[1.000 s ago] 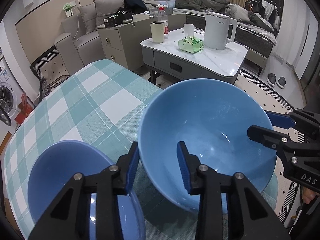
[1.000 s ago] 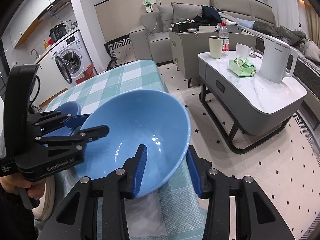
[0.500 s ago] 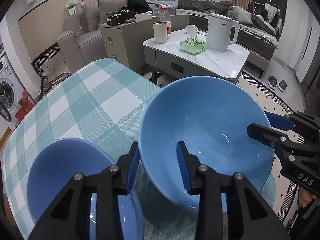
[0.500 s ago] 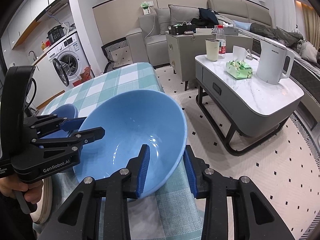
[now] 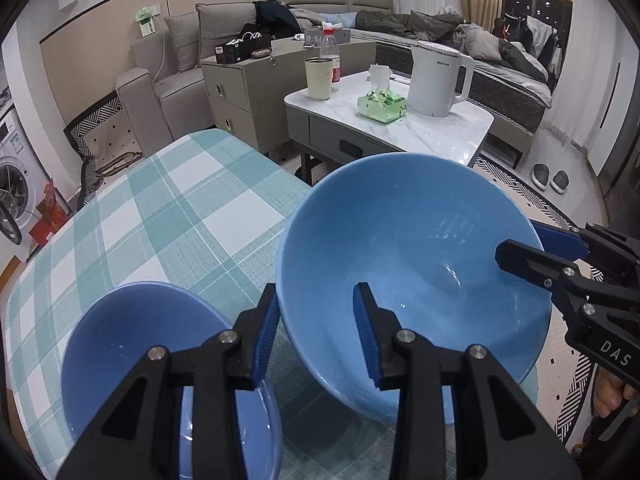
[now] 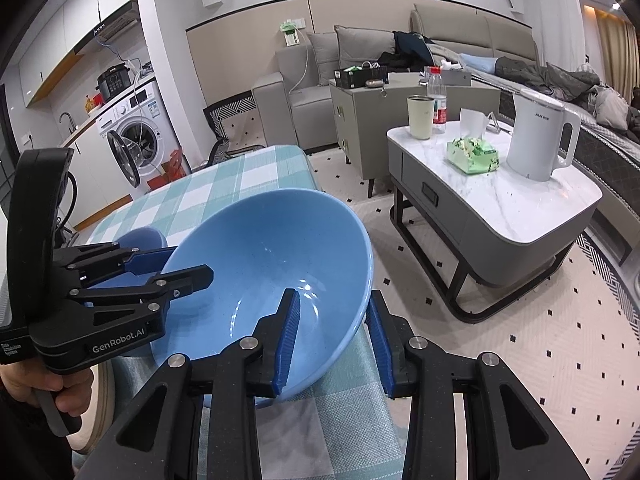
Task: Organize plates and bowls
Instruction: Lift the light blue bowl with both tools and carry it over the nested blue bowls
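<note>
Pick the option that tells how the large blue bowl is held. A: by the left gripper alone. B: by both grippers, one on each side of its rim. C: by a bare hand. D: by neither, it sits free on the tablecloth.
B: the left gripper and the right gripper each straddle the rim of the large blue bowl.

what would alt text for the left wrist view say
Both grippers clamp opposite rim edges of a large blue bowl tilted above a teal checked tablecloth: left gripper near, right gripper far. A smaller blue bowl sits lower left.
</note>
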Available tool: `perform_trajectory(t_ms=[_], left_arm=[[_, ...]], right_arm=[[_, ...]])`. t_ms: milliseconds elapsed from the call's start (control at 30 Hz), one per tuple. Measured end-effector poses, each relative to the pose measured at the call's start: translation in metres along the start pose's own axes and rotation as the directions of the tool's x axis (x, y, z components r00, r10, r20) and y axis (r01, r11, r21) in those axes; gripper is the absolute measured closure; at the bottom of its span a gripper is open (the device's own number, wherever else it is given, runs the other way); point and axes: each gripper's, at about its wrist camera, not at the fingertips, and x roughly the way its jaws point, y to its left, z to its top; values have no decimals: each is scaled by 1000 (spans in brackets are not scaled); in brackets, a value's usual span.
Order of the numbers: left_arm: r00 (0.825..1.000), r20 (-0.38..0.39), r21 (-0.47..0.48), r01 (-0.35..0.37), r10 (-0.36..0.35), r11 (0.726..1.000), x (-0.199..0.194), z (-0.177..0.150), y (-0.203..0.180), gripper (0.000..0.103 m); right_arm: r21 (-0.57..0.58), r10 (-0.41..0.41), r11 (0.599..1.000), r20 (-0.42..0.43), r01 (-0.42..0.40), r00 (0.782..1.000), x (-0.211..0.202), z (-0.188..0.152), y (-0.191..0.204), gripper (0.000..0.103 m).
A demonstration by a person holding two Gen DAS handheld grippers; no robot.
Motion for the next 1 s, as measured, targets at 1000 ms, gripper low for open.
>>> perform_trajectory(t_ms=[1000], left_arm=[[991, 131, -42, -35, 40, 999, -66, 12, 19, 67]], right_arm=[[-57, 13, 998, 126, -5, 992, -48, 27, 34, 68]])
